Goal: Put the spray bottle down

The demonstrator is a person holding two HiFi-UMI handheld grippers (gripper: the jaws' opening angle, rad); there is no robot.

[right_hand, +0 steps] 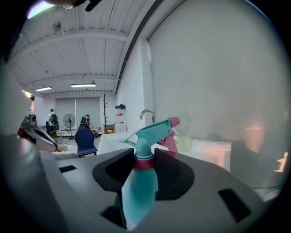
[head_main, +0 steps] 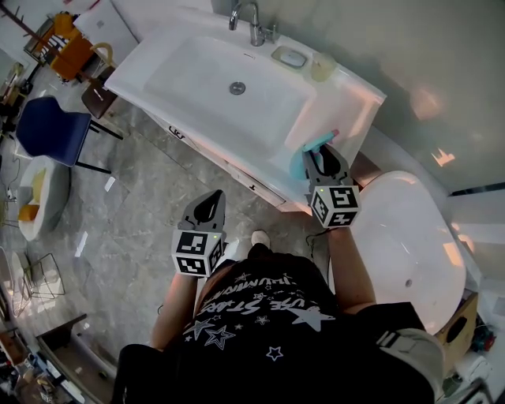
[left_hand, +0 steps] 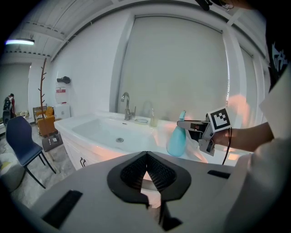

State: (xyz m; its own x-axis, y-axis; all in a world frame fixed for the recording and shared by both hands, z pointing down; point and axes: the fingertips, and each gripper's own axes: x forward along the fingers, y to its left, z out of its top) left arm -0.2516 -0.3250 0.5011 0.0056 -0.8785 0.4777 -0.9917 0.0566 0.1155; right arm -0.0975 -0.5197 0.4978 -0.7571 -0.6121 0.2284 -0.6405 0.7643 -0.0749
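Observation:
A teal spray bottle [head_main: 301, 160] with a pink nozzle stands upright at the right end of the white sink counter [head_main: 351, 102]. My right gripper [head_main: 320, 153] is shut on it. In the right gripper view the bottle's neck [right_hand: 144, 164] sits between the jaws, with the trigger head above them. In the left gripper view the bottle [left_hand: 176, 139] has its base at or just above the counter; I cannot tell which. My left gripper [head_main: 210, 202] hangs shut and empty over the floor in front of the cabinet, its pads [left_hand: 154, 170] meeting at the tip.
The basin [head_main: 229, 79] fills the counter's middle, with a faucet [head_main: 254, 24], a soap dish [head_main: 290, 57] and a small bottle [head_main: 322, 69] along the wall. A white oval tub [head_main: 406, 237] lies to the right. A blue chair [head_main: 51, 130] stands far left.

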